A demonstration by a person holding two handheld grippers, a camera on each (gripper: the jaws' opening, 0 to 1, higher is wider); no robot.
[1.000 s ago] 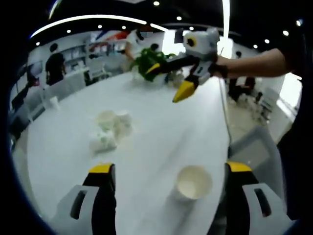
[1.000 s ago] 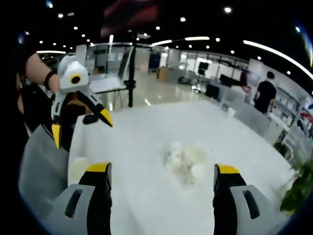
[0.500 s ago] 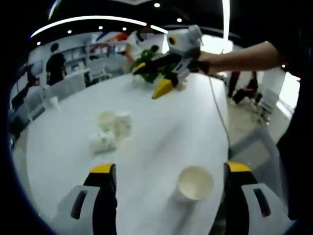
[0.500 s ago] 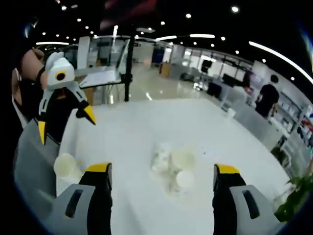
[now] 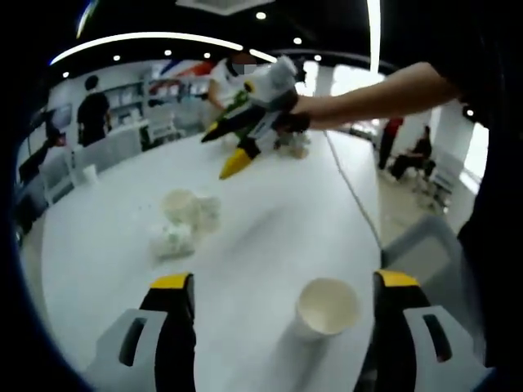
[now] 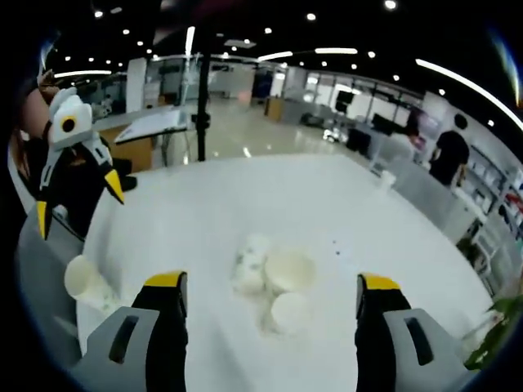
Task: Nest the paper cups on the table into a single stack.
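On the white table (image 5: 270,220), w/ the left gripper view read left to right, a cluster of paper cups (image 5: 184,220) was seen left of centre: one upright, others tipped beside it, exact count not clear. Further right, a lone cup (image 5: 325,306) stood upright near the table edge, between the left gripper's (image 5: 282,322) jaws, which were spread wide apart & clamped on nothing. Above, the right gripper (image 5: 225,151) was held out over the table, jaws parted, nothing between them.

Across the right gripper view, left to right: the left gripper (image 6: 78,192) was seen hanging over the lone cup (image 6: 82,278) at the table corner, jaws apart; then the cluster (image 6: 270,282) lay mid-table, between the right gripper's (image 6: 270,327) wide-open jaws.

No nesting appeared done yet; both grippers looked set to pick.

Risks, as judged:
- Lone cup sat close to the edge; a nudge from a jaw tip could send it off the table.
- Paper walls are thin; a hard squeeze could crush the rim so it wouldn't nest.
- Cups in the cluster were touching or nearly so; closing on one could knock or roll the tipped ones away.
- Tipped cups would need righting or a matched angle, else nesting could jam.
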